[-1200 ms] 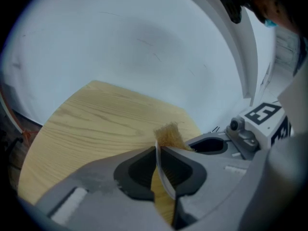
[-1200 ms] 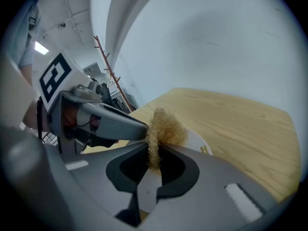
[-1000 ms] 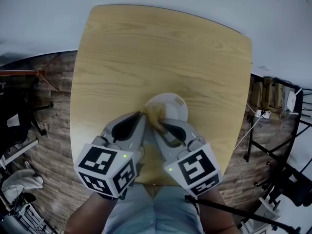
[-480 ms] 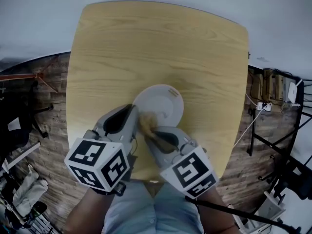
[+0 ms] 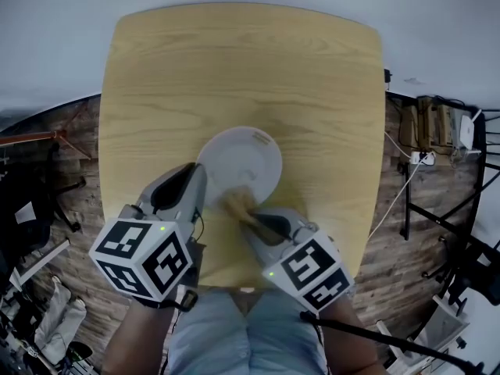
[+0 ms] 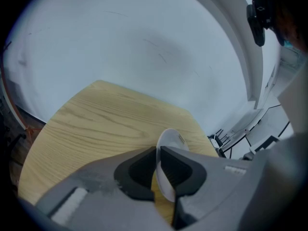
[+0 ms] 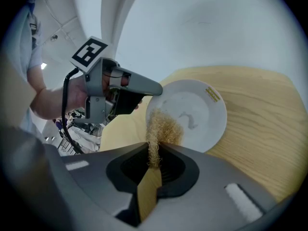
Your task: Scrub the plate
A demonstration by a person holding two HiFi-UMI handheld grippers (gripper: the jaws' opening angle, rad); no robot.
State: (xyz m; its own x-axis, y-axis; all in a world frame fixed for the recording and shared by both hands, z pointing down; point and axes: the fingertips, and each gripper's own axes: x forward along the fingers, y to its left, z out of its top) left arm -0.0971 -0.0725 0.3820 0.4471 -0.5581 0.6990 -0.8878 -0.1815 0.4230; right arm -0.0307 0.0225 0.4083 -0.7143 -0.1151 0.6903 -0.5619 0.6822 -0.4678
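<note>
A white plate [image 5: 244, 156] lies over the near middle of the wooden table [image 5: 234, 61]. My left gripper [image 5: 200, 180] is shut on its left rim. In the left gripper view the plate [image 6: 169, 139] shows edge-on between the pads of the left gripper [image 6: 158, 152]. My right gripper [image 5: 250, 214] is shut on a tan fibrous scrubber [image 5: 238, 203]. The scrubber [image 7: 162, 128] sticks out of the right gripper [image 7: 154, 153] and rests on the near-left part of the plate [image 7: 199, 110]. The left gripper [image 7: 156, 89] is seen holding the rim there.
The table's near edge [image 5: 234, 286] is just under both grippers, with the person's lap below it. Wood-plank floor surrounds the table. Cables and a black frame [image 5: 437, 209] stand at the right, and cloth and dark clutter [image 5: 39, 303] lie at the left.
The right gripper has drawn the scrubber back across the plate toward its near rim. The left gripper has kept its hold on the rim.
</note>
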